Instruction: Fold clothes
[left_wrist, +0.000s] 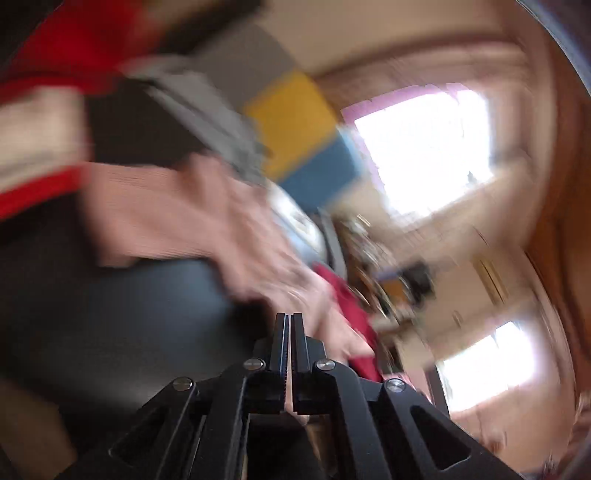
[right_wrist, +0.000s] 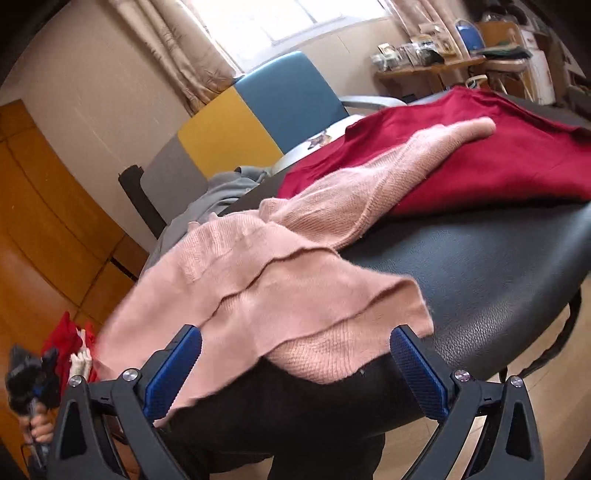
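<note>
A pink knitted sweater (right_wrist: 280, 280) lies partly on the black leather table (right_wrist: 498, 266), its body hanging over the near edge and one sleeve stretched across a dark red garment (right_wrist: 480, 155) further back. My right gripper (right_wrist: 295, 365) is open, its blue pads on either side of the sweater's hanging hem. The left wrist view is blurred by motion. There my left gripper (left_wrist: 290, 325) has its fingers pressed together, right at an edge of the pink sweater (left_wrist: 207, 218); whether cloth is between them cannot be told. The left gripper also shows at the lower left of the right wrist view (right_wrist: 33, 373).
A grey garment (right_wrist: 207, 206) lies on a chair with grey, yellow and blue back panels (right_wrist: 258, 114) behind the table. Red and white clothes (right_wrist: 70, 347) lie low at left. A cluttered wooden desk (right_wrist: 436, 62) stands at back right. Wooden doors are at left.
</note>
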